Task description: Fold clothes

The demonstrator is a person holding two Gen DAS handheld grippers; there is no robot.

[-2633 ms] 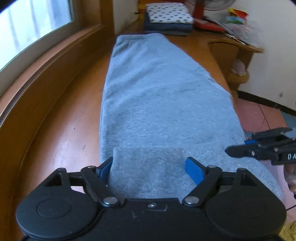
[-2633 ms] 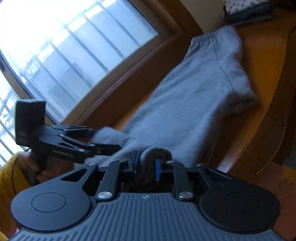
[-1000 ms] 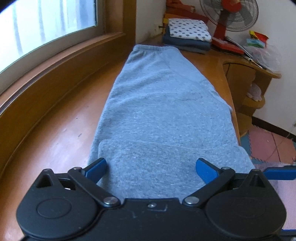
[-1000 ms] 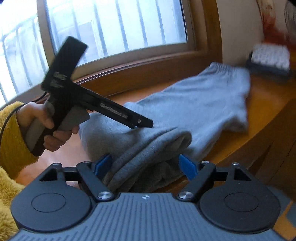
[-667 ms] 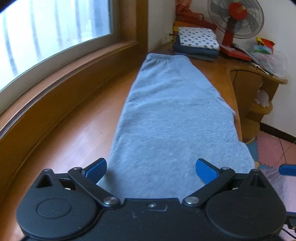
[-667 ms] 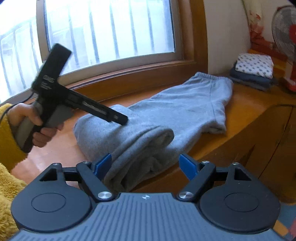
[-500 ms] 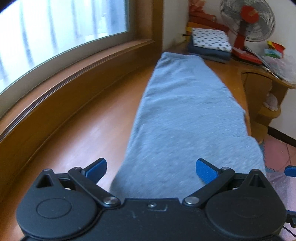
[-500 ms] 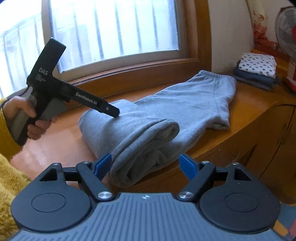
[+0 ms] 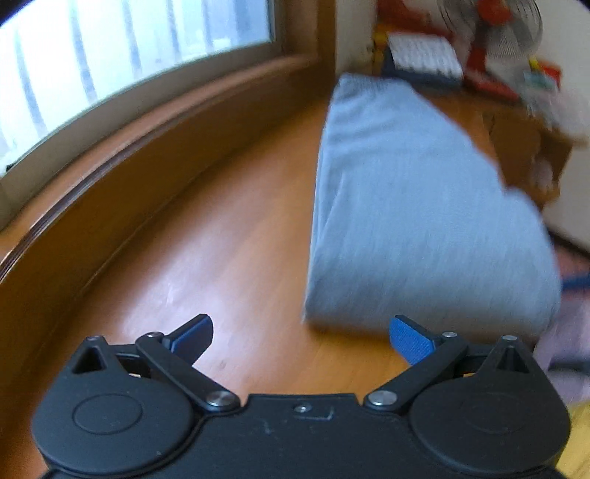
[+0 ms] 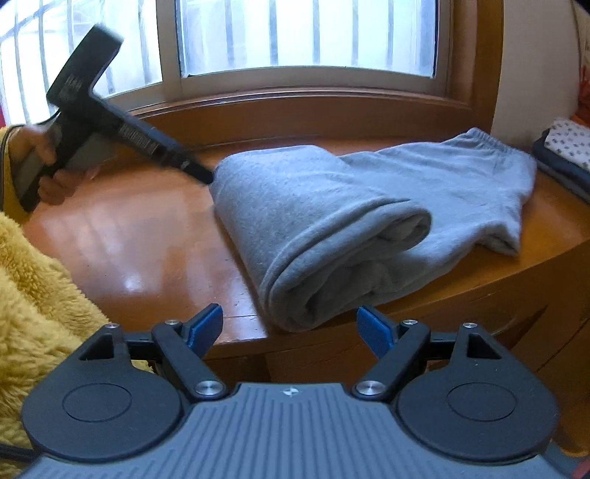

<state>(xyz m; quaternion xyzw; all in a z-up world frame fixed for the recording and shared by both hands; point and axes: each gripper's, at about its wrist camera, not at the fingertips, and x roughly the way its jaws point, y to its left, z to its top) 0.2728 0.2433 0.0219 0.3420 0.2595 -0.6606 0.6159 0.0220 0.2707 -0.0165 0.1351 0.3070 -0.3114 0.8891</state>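
Grey sweatpants [image 10: 332, 221] lie on the wooden table [image 10: 140, 235], the near end folded back over itself in a thick layered fold. My right gripper [image 10: 289, 329] is open just off the table's front edge, facing the fold's open side, nothing between its pads. My left gripper [image 9: 302, 335] is open over bare wood, with the sweatpants [image 9: 405, 206] ahead and to its right. From the right wrist view, the left gripper's tip [image 10: 204, 176] sits at the far left corner of the fold; whether it touches is unclear. The left wrist view is blurred.
A stack of folded clothes [image 10: 564, 147] sits at the table's far right end, beside a red fan [image 9: 490, 33]. A wooden sill and window [image 10: 295, 37] run along the back. A yellow fleece sleeve [image 10: 37, 276] fills the lower left. The table's front edge [image 10: 479, 280] curves away.
Both grippers let go of the folded end, which now rests on the garment. My left gripper has slid back and left off the cloth onto bare wood. The right one drew back.
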